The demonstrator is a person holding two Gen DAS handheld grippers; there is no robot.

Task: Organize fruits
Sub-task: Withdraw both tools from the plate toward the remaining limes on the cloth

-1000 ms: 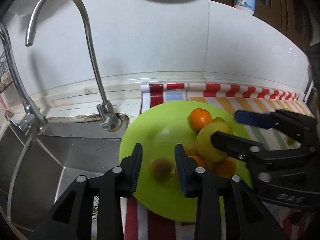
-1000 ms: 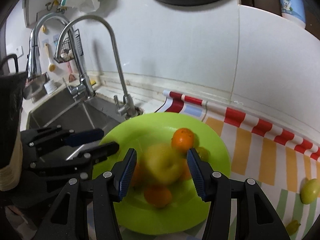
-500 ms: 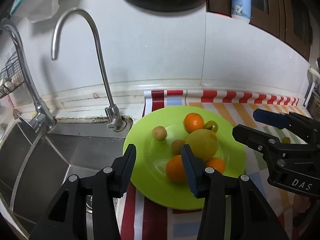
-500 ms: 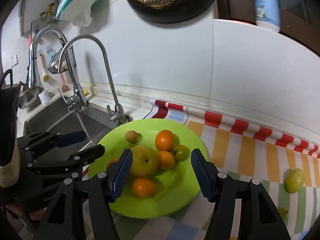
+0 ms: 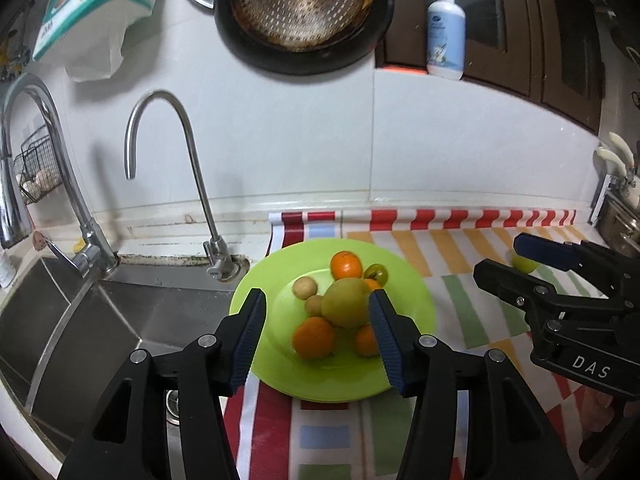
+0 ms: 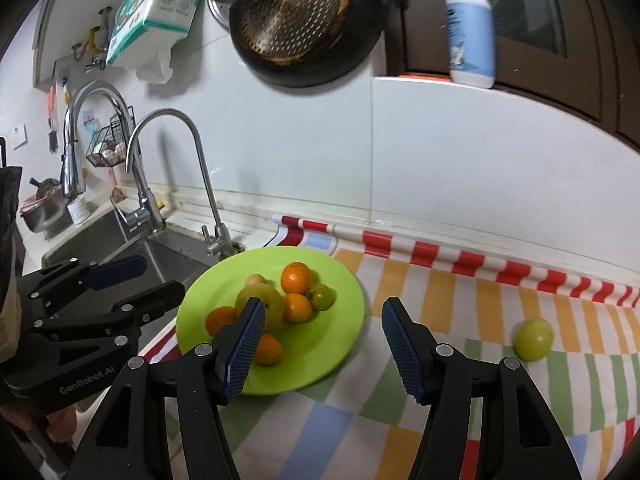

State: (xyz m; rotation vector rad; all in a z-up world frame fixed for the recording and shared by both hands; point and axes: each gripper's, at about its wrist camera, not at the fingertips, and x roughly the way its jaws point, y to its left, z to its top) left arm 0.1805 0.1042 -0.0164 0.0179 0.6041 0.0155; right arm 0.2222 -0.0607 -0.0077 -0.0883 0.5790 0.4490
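Observation:
A lime-green plate [image 5: 416, 320] [image 6: 344, 320] lies on a striped cloth beside the sink. On it sit several fruits: a big yellow-green pear [image 5: 346, 306] [image 6: 264, 300], oranges [image 5: 346, 265] [image 6: 295, 278], a small green tomato [image 5: 378, 273] [image 6: 322, 297] and small brown fruits [image 5: 305, 287]. A green fruit [image 6: 533, 339] [image 5: 525, 264] lies alone on the cloth at the right. My left gripper [image 5: 318, 334] hovers above and in front of the plate, jaws opening, nothing between them. My right gripper [image 6: 322, 342] is open and empty, above the plate's right edge.
A steel sink [image 5: 100, 320] with two taps [image 5: 176, 152] lies left of the plate. A striped cloth [image 6: 480, 320] covers the counter. A dark pan with a colander [image 5: 304, 12], a tissue pack [image 5: 96, 0] and a soap bottle [image 5: 446, 24] are up on the wall.
Both grippers drew back and up from the plate. The left jaws widened, leaving a small brown fruit on the plate; the right jaws let the pear go onto the plate.

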